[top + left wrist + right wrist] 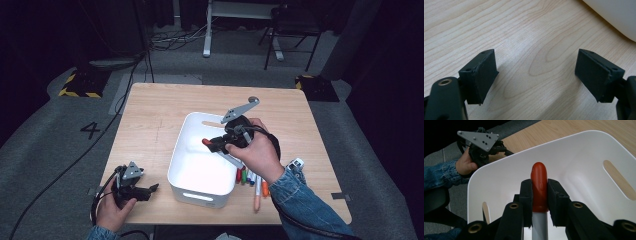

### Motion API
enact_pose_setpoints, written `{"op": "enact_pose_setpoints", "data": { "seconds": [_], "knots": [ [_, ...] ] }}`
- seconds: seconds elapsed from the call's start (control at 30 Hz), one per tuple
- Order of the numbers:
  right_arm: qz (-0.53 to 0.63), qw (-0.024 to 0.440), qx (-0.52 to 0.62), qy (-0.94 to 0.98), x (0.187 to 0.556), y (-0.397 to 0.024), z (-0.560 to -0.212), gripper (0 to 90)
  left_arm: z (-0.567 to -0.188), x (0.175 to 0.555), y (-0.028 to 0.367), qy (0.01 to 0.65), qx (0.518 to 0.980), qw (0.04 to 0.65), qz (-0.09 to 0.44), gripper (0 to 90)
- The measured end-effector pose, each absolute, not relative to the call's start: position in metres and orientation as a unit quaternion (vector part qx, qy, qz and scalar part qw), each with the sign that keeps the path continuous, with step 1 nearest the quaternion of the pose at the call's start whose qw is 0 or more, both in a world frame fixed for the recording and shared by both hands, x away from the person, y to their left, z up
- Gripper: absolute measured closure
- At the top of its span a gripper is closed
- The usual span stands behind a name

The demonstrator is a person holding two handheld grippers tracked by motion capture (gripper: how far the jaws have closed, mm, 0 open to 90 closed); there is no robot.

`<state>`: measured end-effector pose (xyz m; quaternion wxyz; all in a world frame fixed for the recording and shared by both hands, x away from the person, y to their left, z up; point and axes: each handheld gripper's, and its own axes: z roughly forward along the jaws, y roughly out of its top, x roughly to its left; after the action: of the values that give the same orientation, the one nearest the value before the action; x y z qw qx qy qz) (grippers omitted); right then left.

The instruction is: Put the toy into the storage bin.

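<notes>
The right gripper [216, 143] hung over the bin [181, 150], jaws clamped on a red-capped marker [539, 188]. In the right gripper view the marker ran straight out along the jaws, cap leading, its long axis aimed at the bin's far wall; the grey barrel was cut off at the bottom edge, so its length could not be judged. From the high view just a speck of red [205, 142] poked out toward the bin's left side, the rest hidden by the hand and gripper. That view added more markers [251, 179] lying just right of the bin, half covered by the sleeve. The left gripper [142, 190] sat low, left of the bin's near corner, jaws wide apart with nothing between them; its own view gave bare table [529, 37] and a corner of the bin.
</notes>
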<state>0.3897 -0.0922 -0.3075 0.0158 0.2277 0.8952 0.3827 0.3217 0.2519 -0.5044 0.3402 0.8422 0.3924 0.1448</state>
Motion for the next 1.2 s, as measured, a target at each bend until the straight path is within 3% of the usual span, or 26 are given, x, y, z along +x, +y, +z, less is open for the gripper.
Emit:
{"op": "enact_pose_setpoints", "data": {
  "seconds": [1.2],
  "knots": [
    [0.364, -0.012, 0.203, 0.909, 0.388, -0.065, -0.339, 75.2, -0.504, 0.322, 0.252, 0.394, 0.842, 0.341, 0.143, 18.1]
  ]
}}
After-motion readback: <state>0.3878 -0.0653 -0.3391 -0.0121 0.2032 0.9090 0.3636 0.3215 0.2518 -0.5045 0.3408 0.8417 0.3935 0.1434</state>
